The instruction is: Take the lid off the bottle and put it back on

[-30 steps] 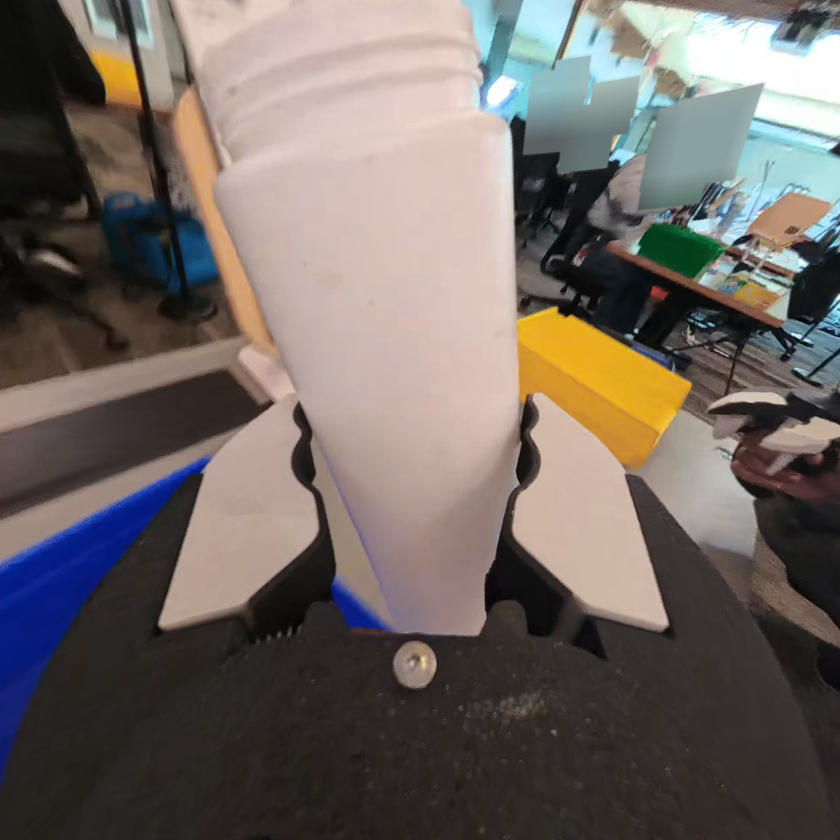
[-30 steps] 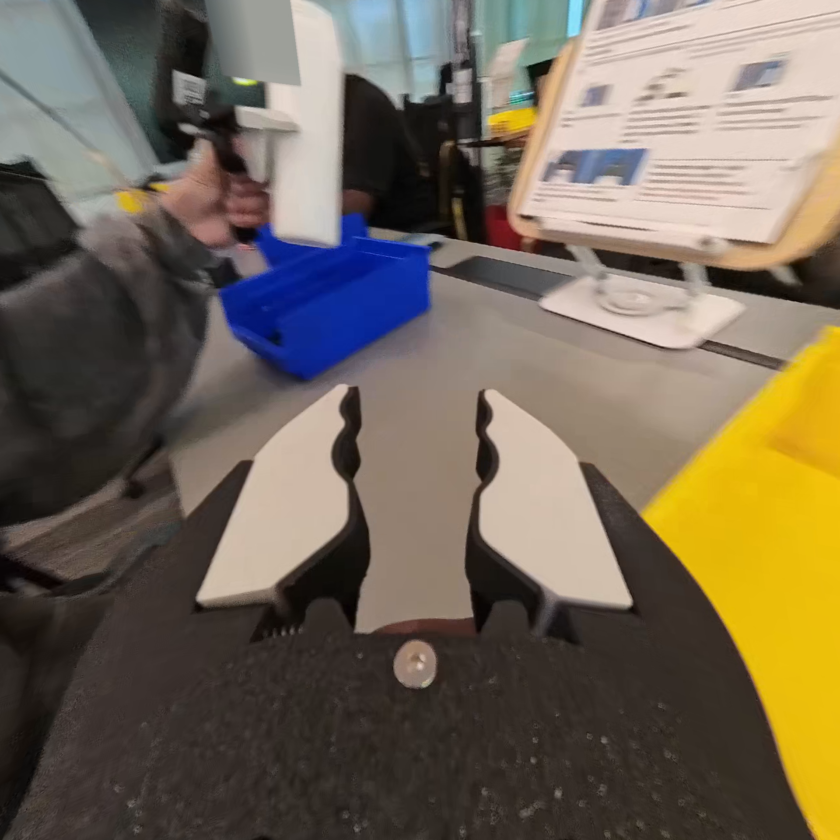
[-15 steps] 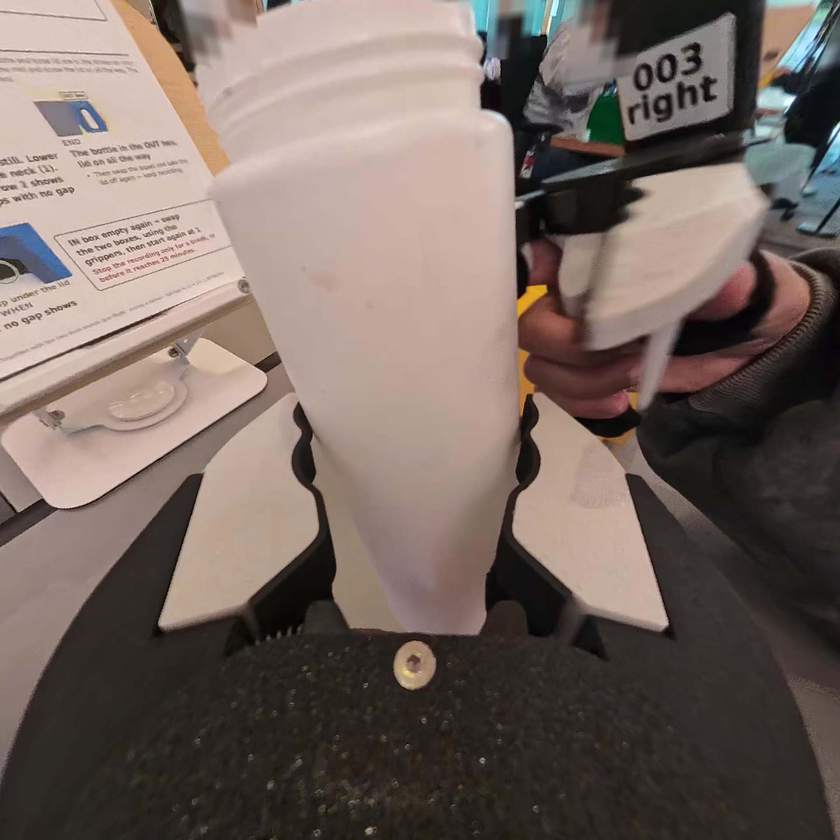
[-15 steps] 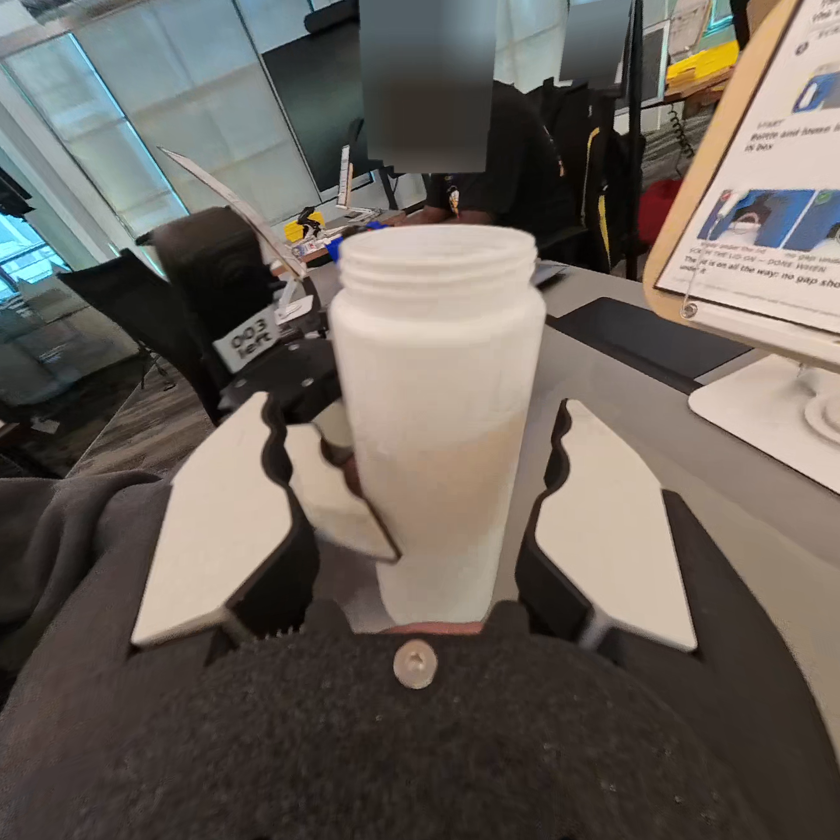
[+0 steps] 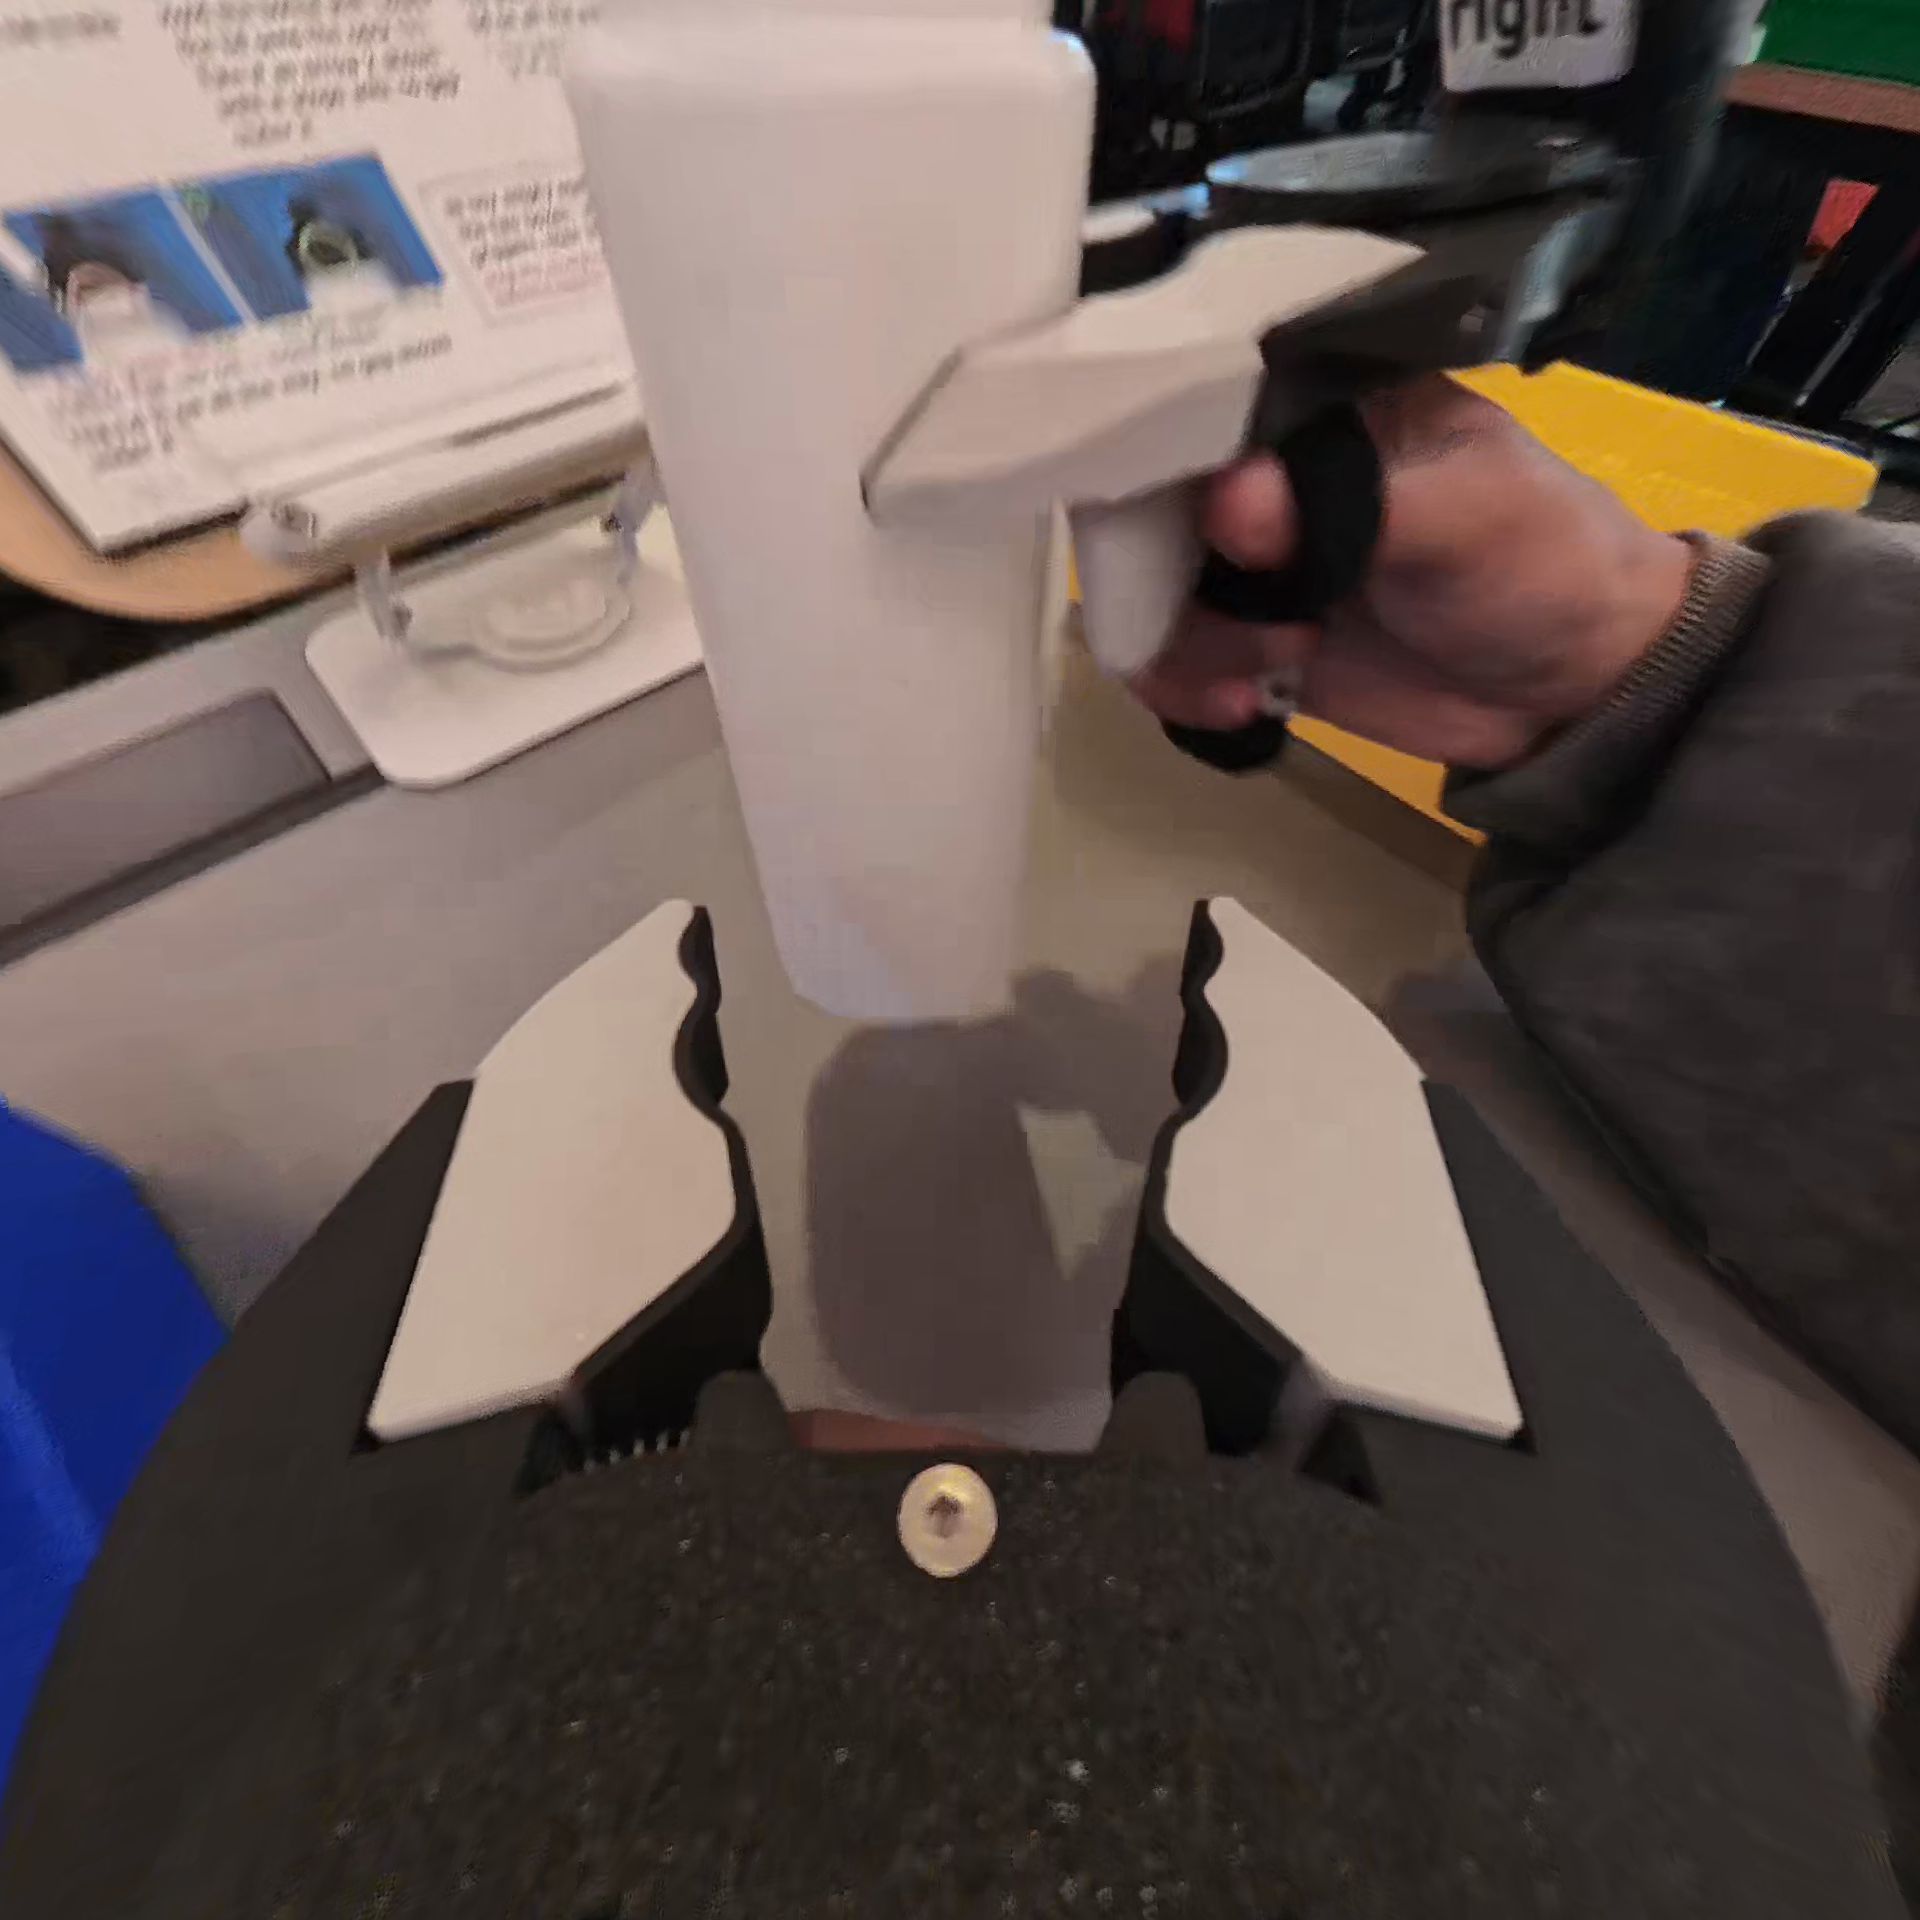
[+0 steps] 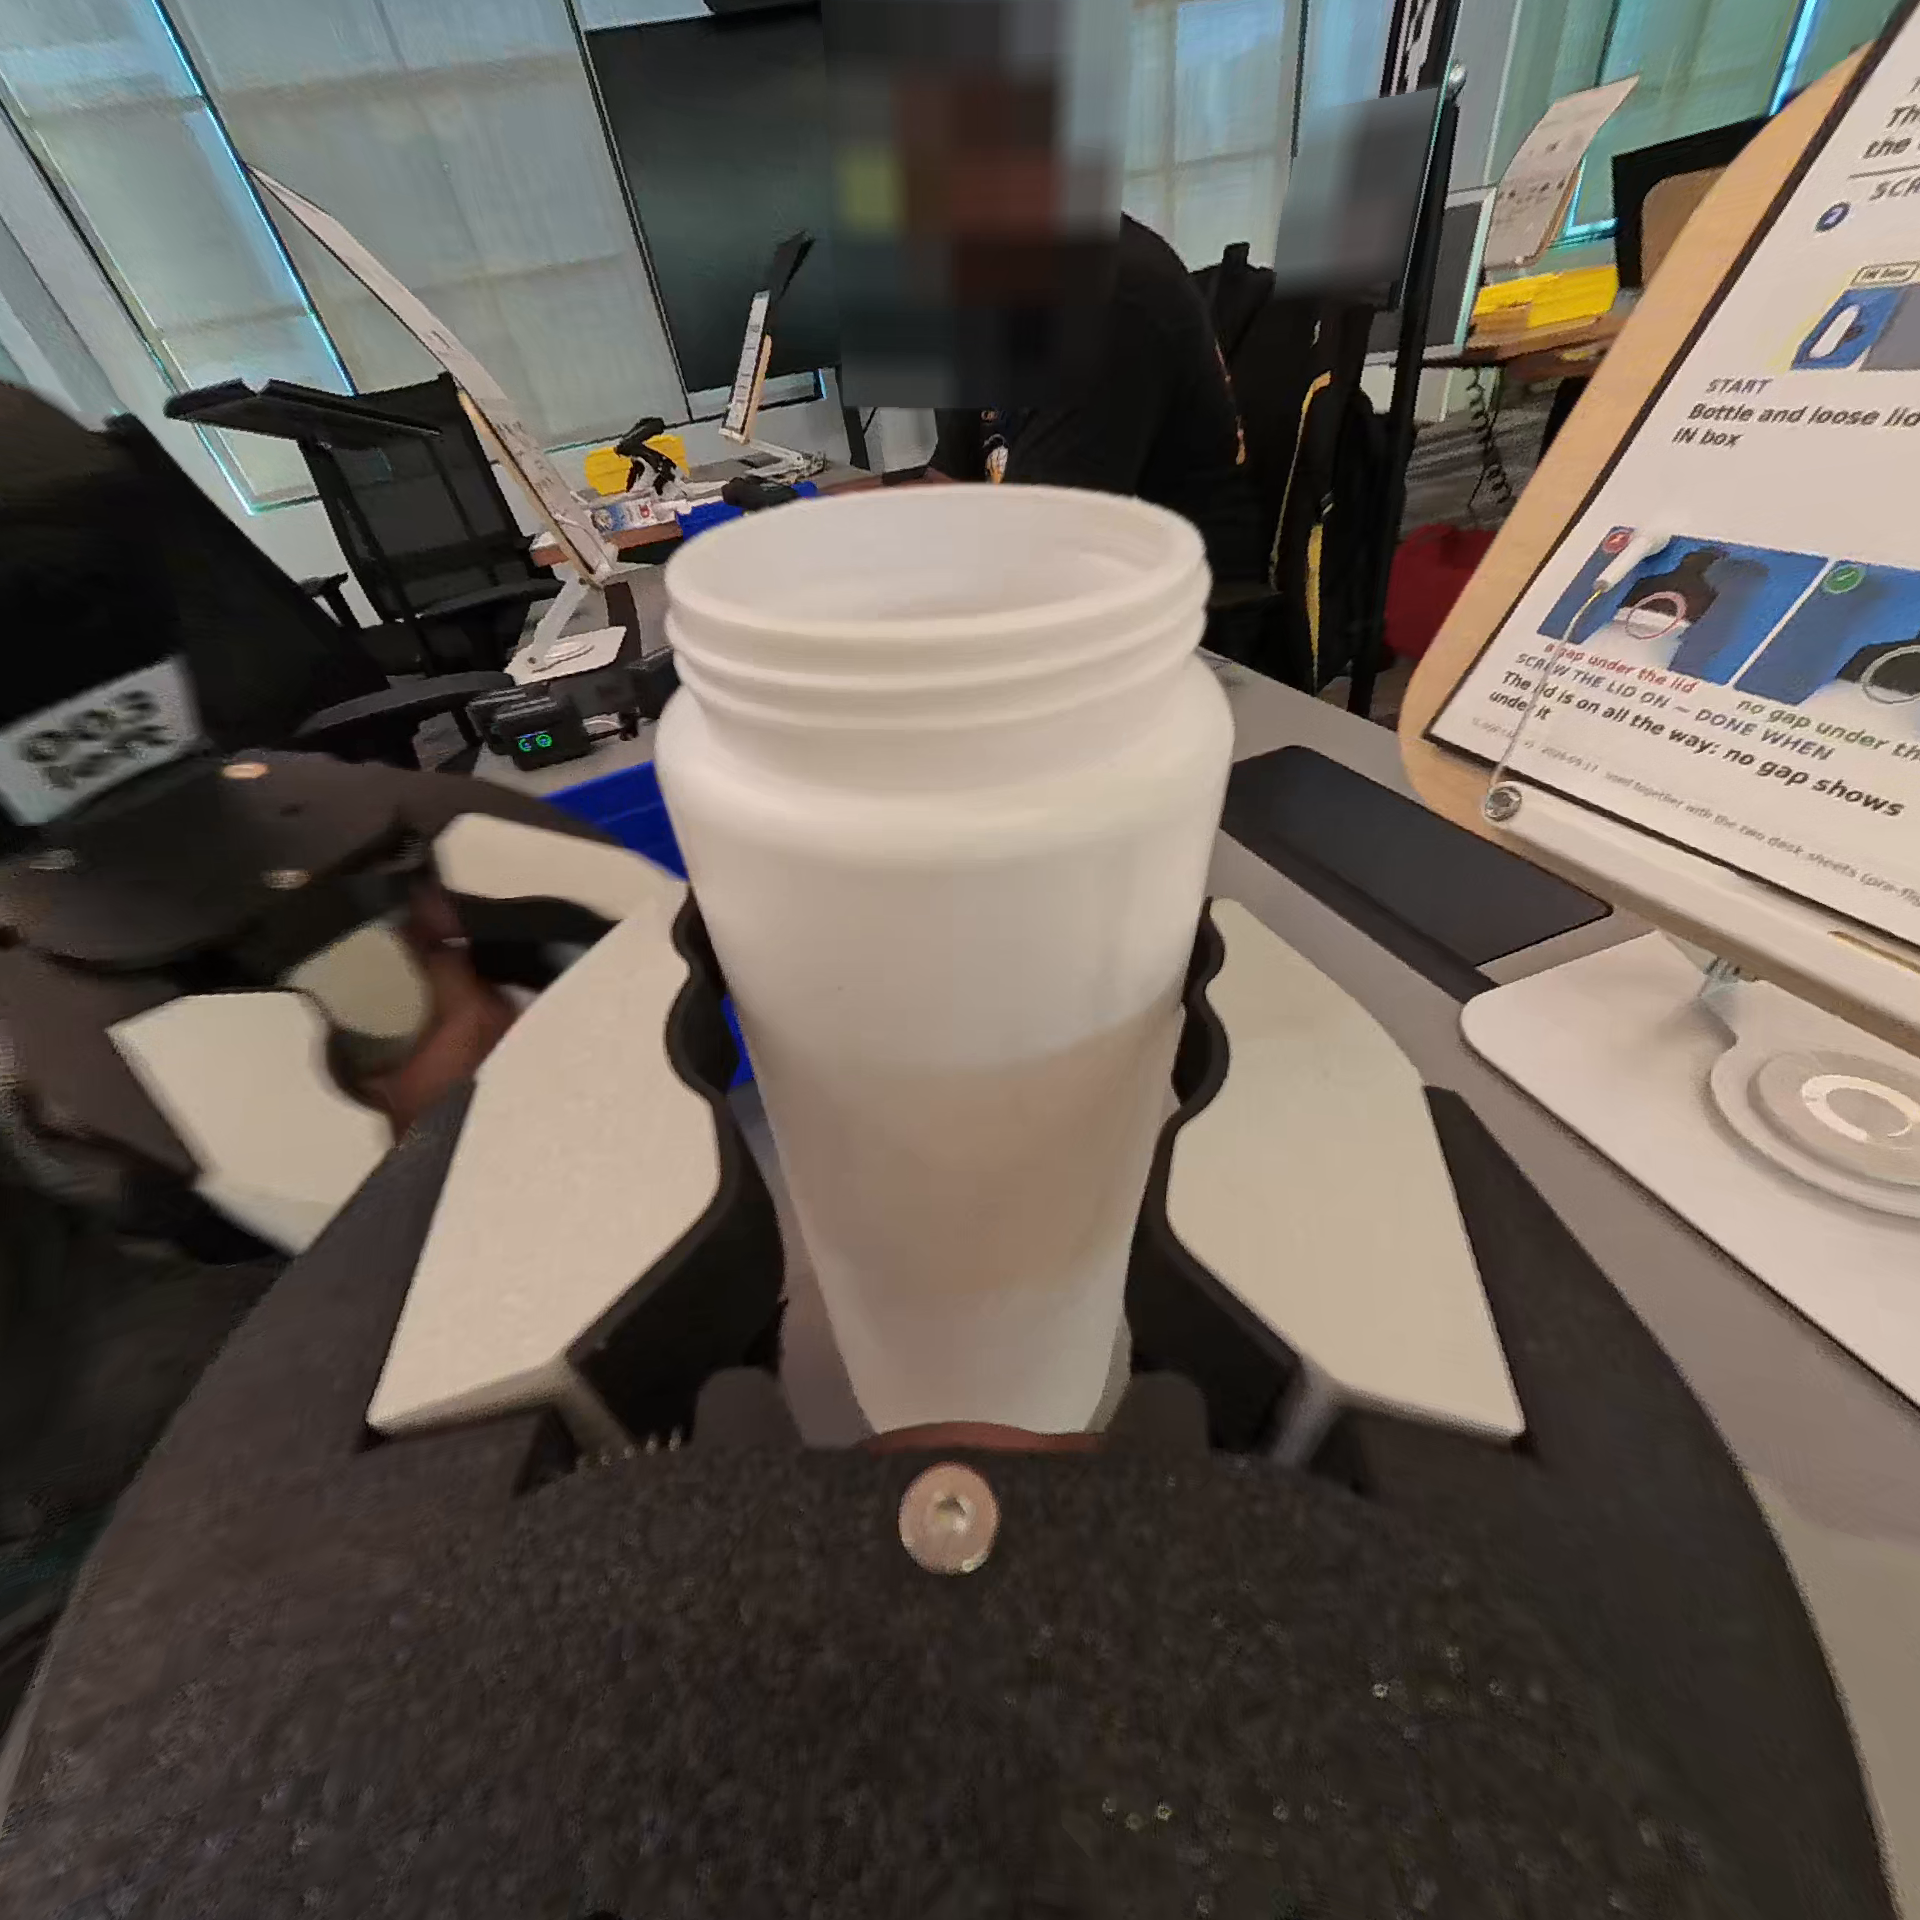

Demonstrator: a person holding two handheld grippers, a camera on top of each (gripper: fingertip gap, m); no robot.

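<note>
Since half a second ago the white bottle has passed from the left gripper to the right gripper. Now the right gripper's fingers are closed on the bottle's body, pressing it on both sides, and the bottle stands upright with its threaded mouth uncovered. No lid shows in either view.

From the left wrist view, the left gripper's fingers stand apart with nothing between them; the bottle is just beyond their tips, its base above its shadow on the grey bench. On the bottle's right side the right gripper clamps it, held by a hand in a grey sleeve.

A tilted instruction board on a white stand sits at the far right of the bench. A blue bin lies at the near left, and a yellow bin at the far right behind the hand.
</note>
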